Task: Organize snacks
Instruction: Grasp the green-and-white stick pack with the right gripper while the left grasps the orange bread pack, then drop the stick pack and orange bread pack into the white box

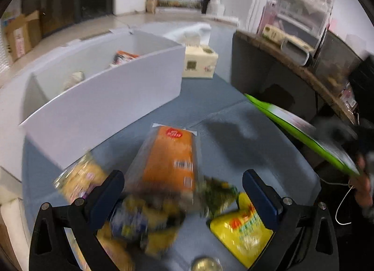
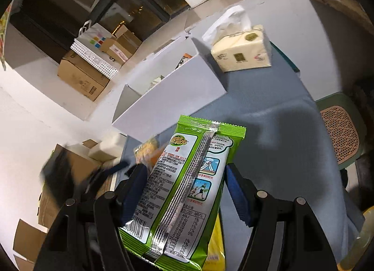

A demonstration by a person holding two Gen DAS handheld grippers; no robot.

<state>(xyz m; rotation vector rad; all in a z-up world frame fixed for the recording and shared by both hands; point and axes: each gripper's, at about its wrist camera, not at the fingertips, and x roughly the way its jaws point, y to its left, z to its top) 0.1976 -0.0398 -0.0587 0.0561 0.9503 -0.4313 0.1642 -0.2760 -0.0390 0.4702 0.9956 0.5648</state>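
In the right wrist view my right gripper (image 2: pixel 184 169) is shut on a green and white snack packet (image 2: pixel 187 189), held up over the blue-grey table (image 2: pixel 268 107). That same packet (image 1: pixel 303 135) shows as a blurred green edge at the right of the left wrist view. My left gripper (image 1: pixel 183 175) is open above a heap of snacks. An orange packet (image 1: pixel 170 156) lies ahead between its fingers, a yellow bag (image 1: pixel 240 231) sits by its right finger, and a yellowish pack (image 1: pixel 79 177) by its left. The white box (image 1: pixel 105 98) holds a few items.
A cream tissue box (image 1: pixel 199 63) stands just right of the white box (image 2: pixel 173 98). A dark shelf unit (image 1: pixel 268 79) rises at the table's right. A green chair (image 2: pixel 339 135) stands beyond the table edge. Cardboard boxes (image 2: pixel 81 77) sit on the floor at the left.
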